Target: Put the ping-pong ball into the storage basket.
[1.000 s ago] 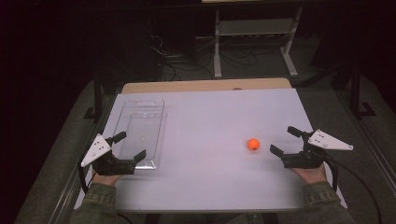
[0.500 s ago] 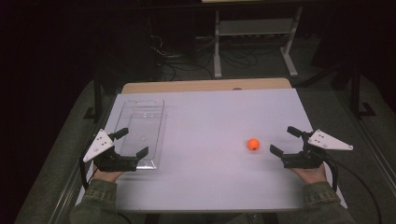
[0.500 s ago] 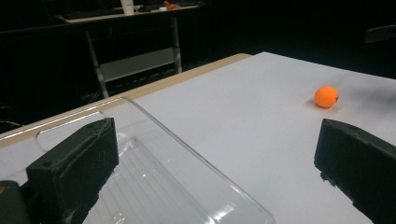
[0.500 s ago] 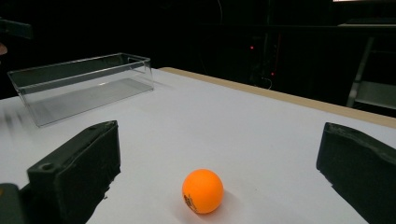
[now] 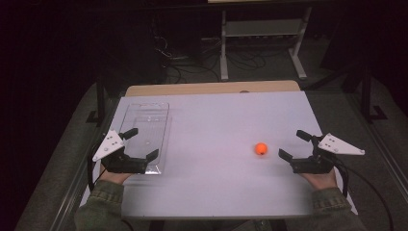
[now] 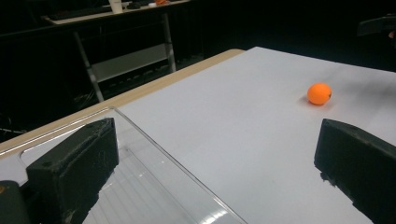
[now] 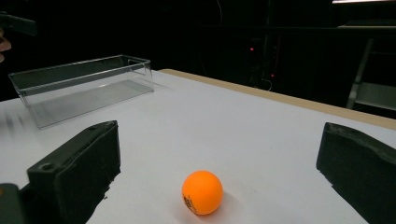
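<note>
Resting on the white table (image 5: 211,120), an orange ball (image 5: 260,148) sits right of centre, just left of the right gripper (image 5: 292,147), whose jaws are spread wide with nothing between them. At the near left, the left gripper (image 5: 141,143) hangs over the near end of a clear plastic box (image 5: 149,115), jaws likewise spread and empty. Ball and box lie well apart.

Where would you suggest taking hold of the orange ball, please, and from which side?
Grip the orange ball across its widest middle. Being round, it offers no better part. Come in from the right claw, which is open, nearest, and already faces it over bare table.
</note>
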A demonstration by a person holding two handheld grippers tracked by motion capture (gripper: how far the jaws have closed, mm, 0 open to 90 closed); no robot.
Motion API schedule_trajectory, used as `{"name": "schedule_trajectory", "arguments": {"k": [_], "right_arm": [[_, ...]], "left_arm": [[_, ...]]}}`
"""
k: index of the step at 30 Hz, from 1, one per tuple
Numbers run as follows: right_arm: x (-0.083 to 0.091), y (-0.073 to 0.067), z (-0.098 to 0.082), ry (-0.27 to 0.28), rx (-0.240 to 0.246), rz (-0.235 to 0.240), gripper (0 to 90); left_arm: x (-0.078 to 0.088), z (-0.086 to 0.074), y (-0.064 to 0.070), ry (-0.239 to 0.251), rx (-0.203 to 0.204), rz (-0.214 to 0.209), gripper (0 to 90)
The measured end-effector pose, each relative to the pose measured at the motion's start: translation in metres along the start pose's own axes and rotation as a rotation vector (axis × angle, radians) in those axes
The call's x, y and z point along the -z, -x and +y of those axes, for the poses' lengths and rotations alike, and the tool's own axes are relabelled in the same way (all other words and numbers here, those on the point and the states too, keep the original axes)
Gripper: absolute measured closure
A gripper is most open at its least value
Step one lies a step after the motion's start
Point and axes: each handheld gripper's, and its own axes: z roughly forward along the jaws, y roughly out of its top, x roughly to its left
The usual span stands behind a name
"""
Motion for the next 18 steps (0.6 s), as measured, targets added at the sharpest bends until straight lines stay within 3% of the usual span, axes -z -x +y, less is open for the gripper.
{"name": "schedule_trajectory", "arguments": {"k": [18], "right_arm": [[-0.002, -0.001, 0.0, -0.007, 0.001, 0.009, 0.0]], "left_arm": [[-0.019, 0.02, 0.007, -0.05, -0.061, -0.048, 0.0]]}}
